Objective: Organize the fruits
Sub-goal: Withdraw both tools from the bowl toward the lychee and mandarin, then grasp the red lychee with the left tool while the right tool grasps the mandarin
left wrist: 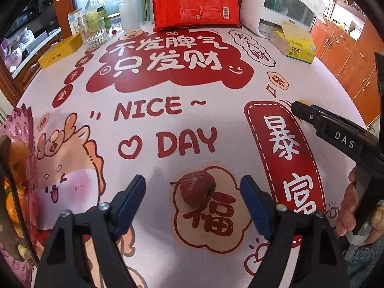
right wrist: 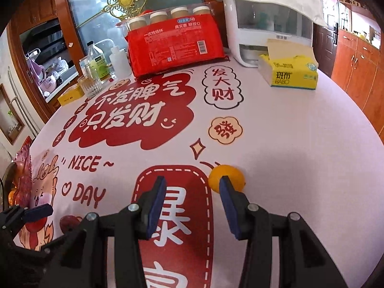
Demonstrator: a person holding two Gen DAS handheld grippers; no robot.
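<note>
Red-and-white printed cloth covers the surface (left wrist: pixel 312 84), with a red packet (left wrist: pixel 195 2), a yellow tissue box (right wrist: pixel 289 73) and a white appliance (left wrist: pixel 276 4) at the far end. I see my left gripper (left wrist: pixel 193 192) with its fingers spread wide and empty, the dark red fruit (left wrist: pixel 197 188) lying on the cloth between their tips; my right gripper (right wrist: pixel 192 193) is also parted and holds nothing, the orange fruit (right wrist: pixel 226 177) sitting just beyond its right finger (right wrist: pixel 228 206); more oranges (left wrist: pixel 14 204) sit at the left edge.

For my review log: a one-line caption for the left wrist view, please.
Open left gripper lined up on a red fruit lying on the printed tablecloth.
</note>
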